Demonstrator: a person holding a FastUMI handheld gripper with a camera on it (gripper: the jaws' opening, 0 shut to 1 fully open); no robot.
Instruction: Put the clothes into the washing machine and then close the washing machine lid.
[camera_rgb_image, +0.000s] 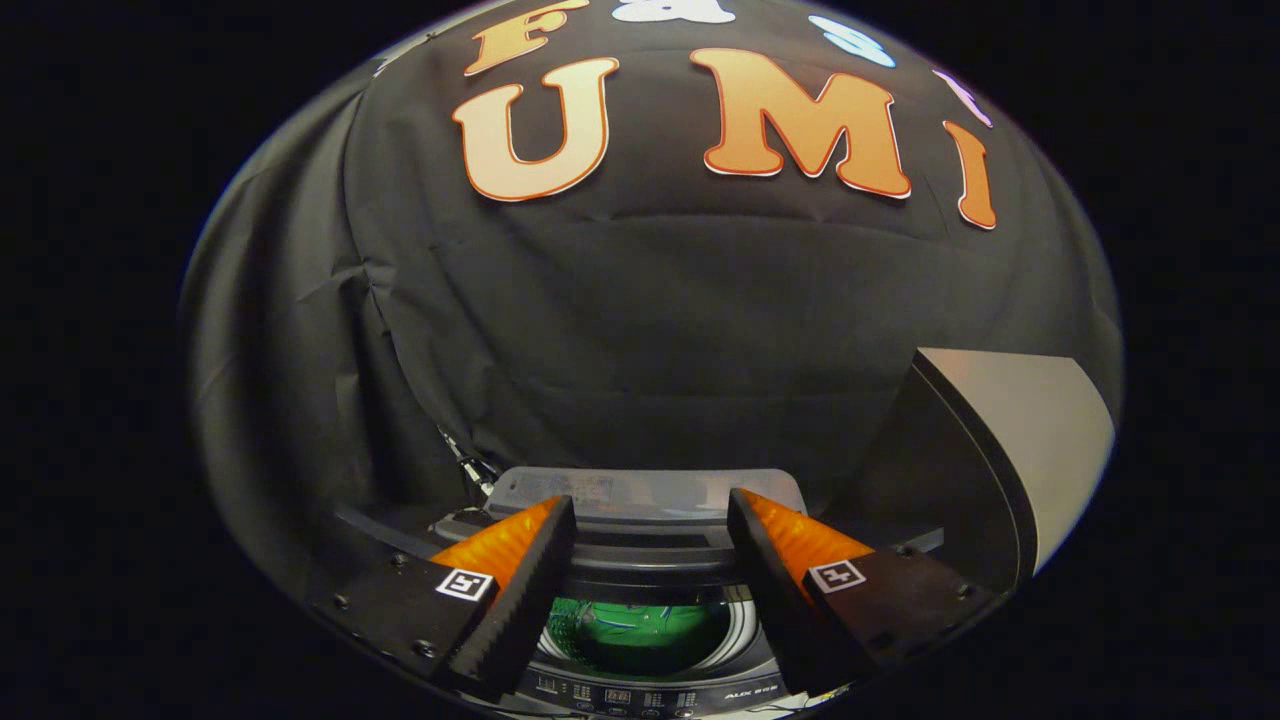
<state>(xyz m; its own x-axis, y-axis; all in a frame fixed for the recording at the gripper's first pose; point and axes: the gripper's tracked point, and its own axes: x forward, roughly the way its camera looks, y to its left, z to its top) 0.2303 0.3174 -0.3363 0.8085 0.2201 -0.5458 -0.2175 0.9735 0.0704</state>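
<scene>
Two fingers (560, 560) spread apart, empty, above washing machine (650, 540) holding green clothes (650, 630).

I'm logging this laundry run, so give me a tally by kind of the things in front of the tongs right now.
Top-loading dark grey washing machine: 1
Raised grey lid, standing open to the right: 1
Green cloth in the drum, below the gap between the fingers: 1
Tongs, open, holding nothing: 1
Total: 4

Green clothes (640, 630) lie inside the open washing machine (650, 690).
</scene>
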